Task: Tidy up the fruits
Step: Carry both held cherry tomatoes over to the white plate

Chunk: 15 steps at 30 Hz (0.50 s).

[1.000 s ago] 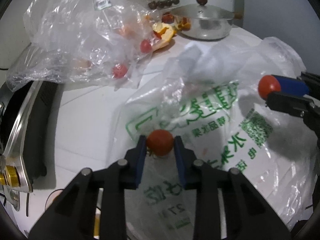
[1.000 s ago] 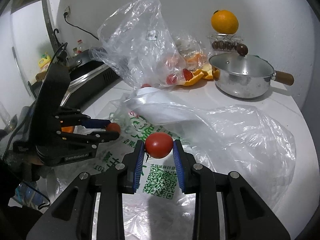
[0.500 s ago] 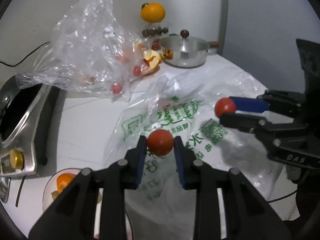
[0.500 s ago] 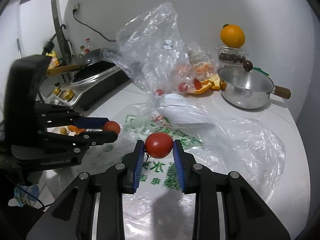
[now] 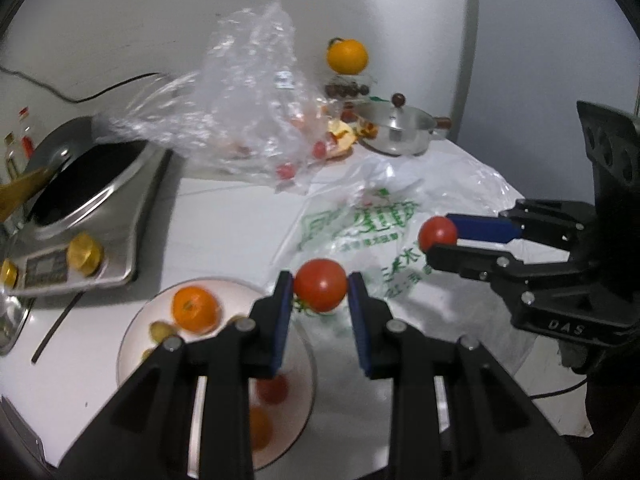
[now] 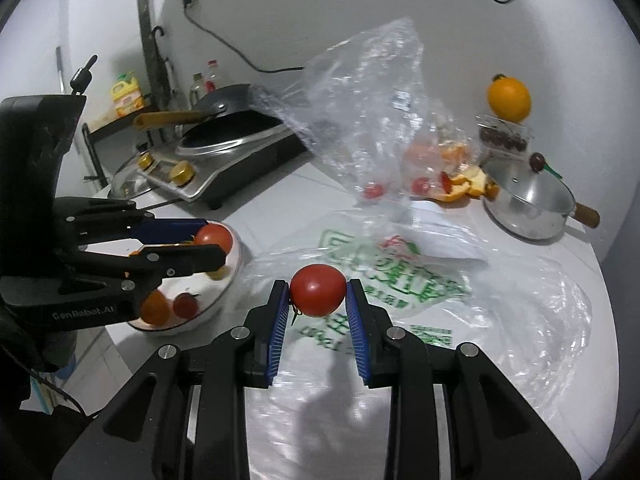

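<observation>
Two tomatoes are up off the worktop, one per gripper. The left gripper (image 5: 320, 292) is clenched on a tomato (image 5: 320, 290) over the near rim of the plate (image 5: 132, 332) (a tangerine (image 5: 195, 309) and small fruits lie in it) at the worktop's near left edge. The right gripper (image 6: 317, 292) grips its tomato (image 6: 317, 289) above the printed bag (image 6: 400, 280) mid-worktop. Beyond stand a clear bag (image 6: 372, 120), a stove (image 5: 88, 208) at the left edge and a pot (image 6: 528, 208) in the far right corner.
</observation>
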Motion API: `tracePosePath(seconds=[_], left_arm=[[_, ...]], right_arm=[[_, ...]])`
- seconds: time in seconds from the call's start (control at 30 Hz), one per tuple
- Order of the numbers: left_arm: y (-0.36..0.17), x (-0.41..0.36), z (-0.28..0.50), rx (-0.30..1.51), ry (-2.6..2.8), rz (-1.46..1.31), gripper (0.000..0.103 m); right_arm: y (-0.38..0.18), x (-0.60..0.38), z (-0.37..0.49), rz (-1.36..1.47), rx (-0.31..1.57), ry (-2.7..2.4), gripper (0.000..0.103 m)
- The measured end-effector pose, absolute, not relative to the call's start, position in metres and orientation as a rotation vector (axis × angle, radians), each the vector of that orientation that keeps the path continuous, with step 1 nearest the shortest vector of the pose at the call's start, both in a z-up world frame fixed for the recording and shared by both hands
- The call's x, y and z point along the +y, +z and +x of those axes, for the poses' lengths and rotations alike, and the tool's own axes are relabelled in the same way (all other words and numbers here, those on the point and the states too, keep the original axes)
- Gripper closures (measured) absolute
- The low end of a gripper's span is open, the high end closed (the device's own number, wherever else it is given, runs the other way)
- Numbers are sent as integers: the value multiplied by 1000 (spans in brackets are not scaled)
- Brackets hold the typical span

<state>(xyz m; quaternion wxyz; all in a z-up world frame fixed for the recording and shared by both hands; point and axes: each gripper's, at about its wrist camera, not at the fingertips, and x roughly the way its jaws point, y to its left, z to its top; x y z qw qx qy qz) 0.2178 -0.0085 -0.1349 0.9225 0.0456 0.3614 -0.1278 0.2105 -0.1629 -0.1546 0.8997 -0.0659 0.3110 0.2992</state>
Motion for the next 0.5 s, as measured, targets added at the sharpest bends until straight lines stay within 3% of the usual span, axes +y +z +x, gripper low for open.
tracePosePath(seconds=[0.5], left_arm=[[-161,76,168,741,-149,11,74]], right_arm=[[-162,-81,189,-240,697,713,72]])
